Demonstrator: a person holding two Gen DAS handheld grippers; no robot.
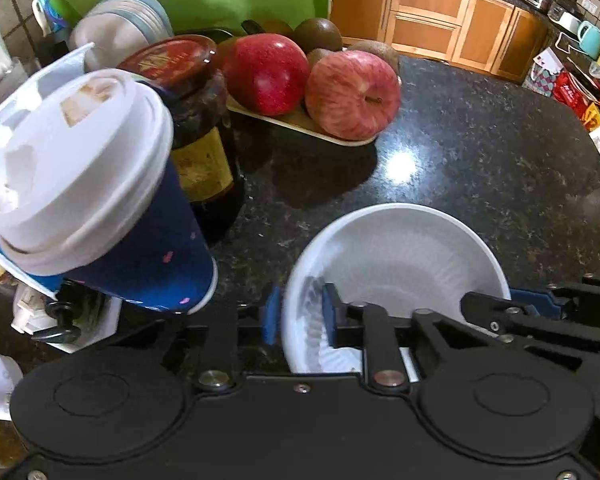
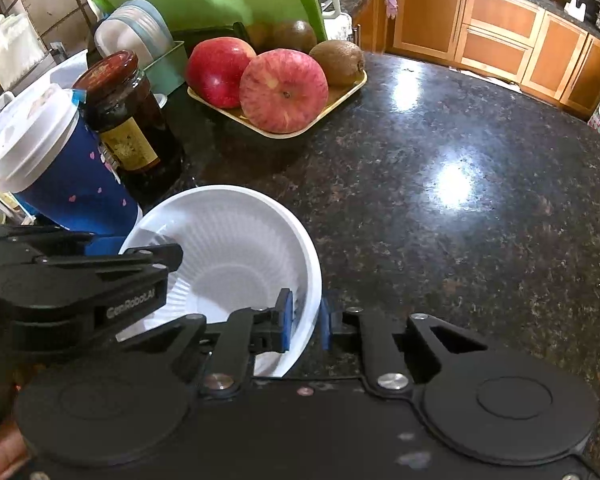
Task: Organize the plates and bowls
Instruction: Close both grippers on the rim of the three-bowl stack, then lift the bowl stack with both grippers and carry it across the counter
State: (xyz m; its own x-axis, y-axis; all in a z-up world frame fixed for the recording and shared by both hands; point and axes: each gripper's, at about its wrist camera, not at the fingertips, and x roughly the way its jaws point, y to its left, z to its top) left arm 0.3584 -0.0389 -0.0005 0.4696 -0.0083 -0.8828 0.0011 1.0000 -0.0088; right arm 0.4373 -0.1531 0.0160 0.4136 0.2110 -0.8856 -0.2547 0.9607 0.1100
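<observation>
Item: white ribbed bowl (image 1: 396,264), disposable, upright on the dark granite counter (image 1: 480,168), lying at 6 o'clock of the counter in both wrist views, directly under our two grippers

Left gripper (image 1: 300,320): we hold it clenched on the bowl's rim at the bowl's 9 o'clock side, one blue pad outside the wall and one inside

Right gripper (image 2: 306,318): likewise clamped on the rim, at the bowl's 3 o'clock side, wall pinched between the blue pads. We have no earlier view to compare

Governing relation: the two grips sit on opposite sides of the rim, so the line between them crosses the bowl's centre; neither hand is nearer, and we judge any lift must be shared and level, or the thin wall may buckle

Neighbours: blue paper cup (image 2: 64,176) with white lid, just beside the bowl at its 10 o'clock in the right wrist view; dark jar (image 2: 128,120) behind the cup; tray of apples (image 2: 276,92) and kiwis at 12 o'clock, well apart

Probable destination: stacked plates (image 2: 140,32) in the green rack at 11 o'clock, against the tiled wall
</observation>
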